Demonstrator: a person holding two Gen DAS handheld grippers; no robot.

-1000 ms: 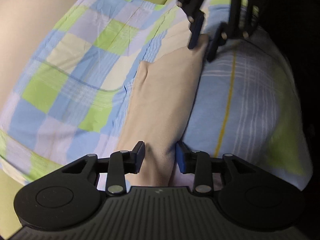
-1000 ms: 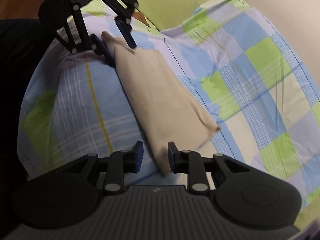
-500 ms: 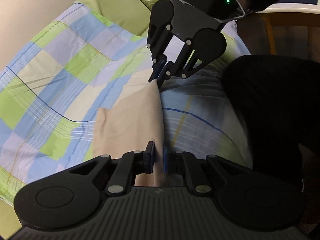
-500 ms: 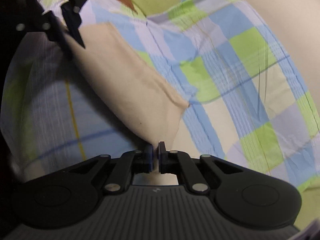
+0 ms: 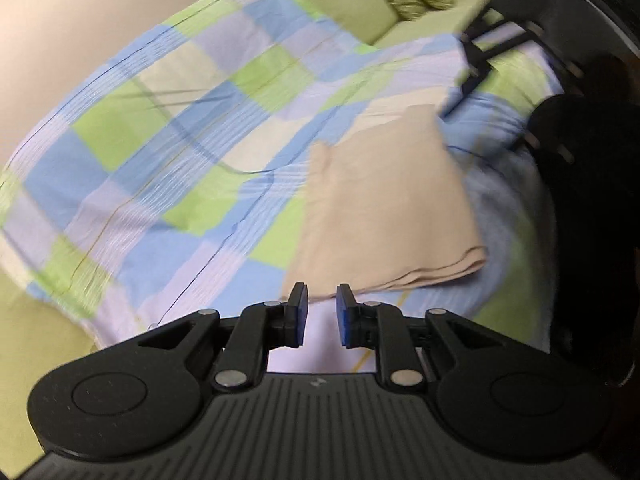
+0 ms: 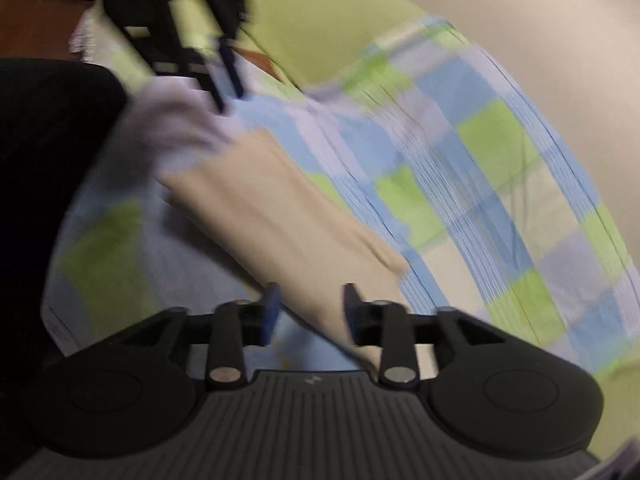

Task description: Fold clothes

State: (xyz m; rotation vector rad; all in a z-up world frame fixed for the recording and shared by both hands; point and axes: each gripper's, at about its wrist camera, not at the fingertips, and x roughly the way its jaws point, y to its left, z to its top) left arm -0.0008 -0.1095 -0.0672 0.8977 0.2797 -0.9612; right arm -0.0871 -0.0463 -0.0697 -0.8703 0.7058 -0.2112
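beige cloth (image 5: 384, 208) lies folded on checkered bedsheet (image 5: 160, 152).

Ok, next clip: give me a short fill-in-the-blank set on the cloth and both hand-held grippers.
1. The folded cloth is ____ in colour.
2. The left hand-held gripper has its jaws ____, holding nothing.
3. The cloth lies on a ____ bedsheet of blue, green and lilac.
4. The right hand-held gripper has its jaws ____.

Missing words: beige; open; checked; open
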